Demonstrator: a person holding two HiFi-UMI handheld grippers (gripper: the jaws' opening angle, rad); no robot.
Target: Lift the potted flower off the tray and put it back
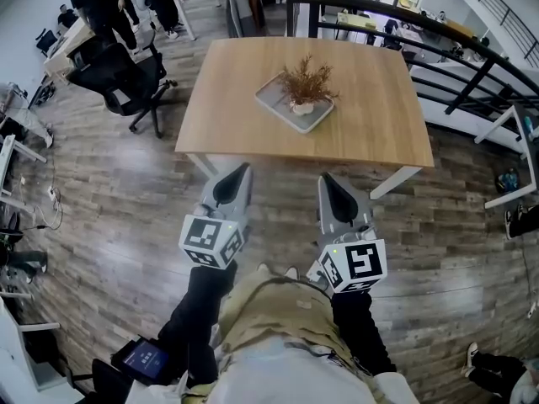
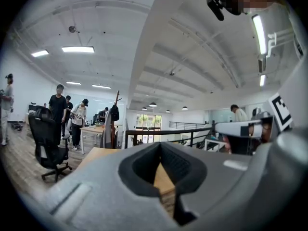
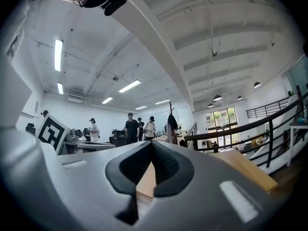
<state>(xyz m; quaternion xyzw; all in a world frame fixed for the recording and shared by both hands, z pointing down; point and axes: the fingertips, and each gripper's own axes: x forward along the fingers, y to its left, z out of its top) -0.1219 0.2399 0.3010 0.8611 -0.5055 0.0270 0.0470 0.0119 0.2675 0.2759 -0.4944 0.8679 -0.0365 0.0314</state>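
Task not started: potted flower [image 1: 303, 87] stands on tray [image 1: 274, 101] on desk [image 1: 379, 112]. Closed and empty, left tool [image 1: 242, 172] and right tool [image 1: 328, 181] hang short of it.

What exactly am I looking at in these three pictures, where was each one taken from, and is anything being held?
There is no robot arm here. A person holds a two-jaw hand tool in each hand: the left gripper and the right gripper. The cubes with square markers are part of those tools. The head view comes from a camera on the person's head that looks steeply down. The left and right gripper views come from cameras riding on each gripper, looking along its jaws. Ahead stands a wooden table. On it, a grey tray carries the potted flower. Both grippers are shut and empty, and neither has reached the table.
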